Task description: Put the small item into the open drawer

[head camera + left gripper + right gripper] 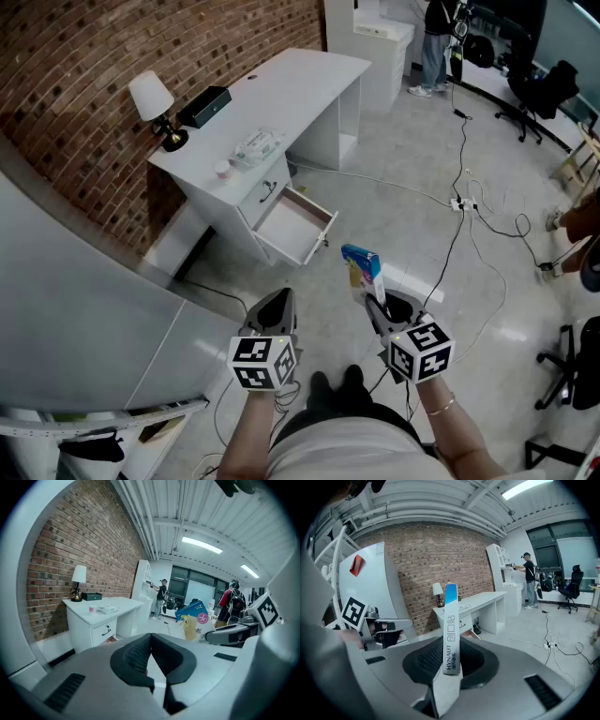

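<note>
Nearest the head camera are two hand-held grippers, each carrying one marker cube. The left gripper [280, 300] has its jaws closed together with nothing between them, as its own view confirms [150, 639]. The right gripper [374, 306] has its jaws clamped on one small carton [363, 266], blue and white. The carton stands upright between the pads, gripped at its lower end, with most of its length rising clear above the jaws [451, 629]. Beyond the grippers, one white desk [298, 82] stands against the brick wall. It has one open drawer [290, 221], pulled out towards the floor space, interior bare. The carton is held above the floor, well apart from that drawer, which lies ahead and to the left of it. On the desk top: one lamp [154, 107], one black box [204, 105], one clear packet [255, 145].
</note>
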Action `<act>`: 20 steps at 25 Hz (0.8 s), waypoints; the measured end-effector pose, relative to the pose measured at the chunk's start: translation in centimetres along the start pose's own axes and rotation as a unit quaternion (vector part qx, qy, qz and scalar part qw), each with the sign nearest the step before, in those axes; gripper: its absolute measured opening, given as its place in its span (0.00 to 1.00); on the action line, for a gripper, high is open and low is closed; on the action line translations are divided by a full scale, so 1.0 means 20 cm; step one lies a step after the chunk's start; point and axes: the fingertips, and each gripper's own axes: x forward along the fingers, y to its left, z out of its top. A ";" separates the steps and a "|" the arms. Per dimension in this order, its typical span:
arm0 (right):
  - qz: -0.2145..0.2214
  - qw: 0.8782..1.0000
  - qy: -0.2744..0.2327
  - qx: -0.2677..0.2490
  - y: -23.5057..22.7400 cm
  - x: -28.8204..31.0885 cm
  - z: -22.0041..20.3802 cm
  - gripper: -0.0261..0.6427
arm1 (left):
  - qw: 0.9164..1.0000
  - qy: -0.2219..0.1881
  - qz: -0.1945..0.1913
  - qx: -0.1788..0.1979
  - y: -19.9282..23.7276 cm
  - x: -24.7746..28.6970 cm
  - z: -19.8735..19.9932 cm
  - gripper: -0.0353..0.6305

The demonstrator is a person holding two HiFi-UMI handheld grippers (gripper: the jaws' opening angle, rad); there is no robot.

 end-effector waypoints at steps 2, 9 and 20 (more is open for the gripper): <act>0.002 1.000 0.000 0.001 -0.01 -0.01 0.00 0.17 | 1.000 0.001 0.000 -0.002 -0.02 0.02 -0.01 0.09; 0.008 1.000 0.006 -0.006 -0.08 -0.05 -0.02 0.17 | 1.000 0.008 0.006 -0.006 -0.11 0.06 -0.05 0.09; 0.024 1.000 0.000 0.008 -0.23 -0.11 0.00 0.17 | 0.999 -0.005 0.040 -0.008 -0.17 0.07 -0.07 0.09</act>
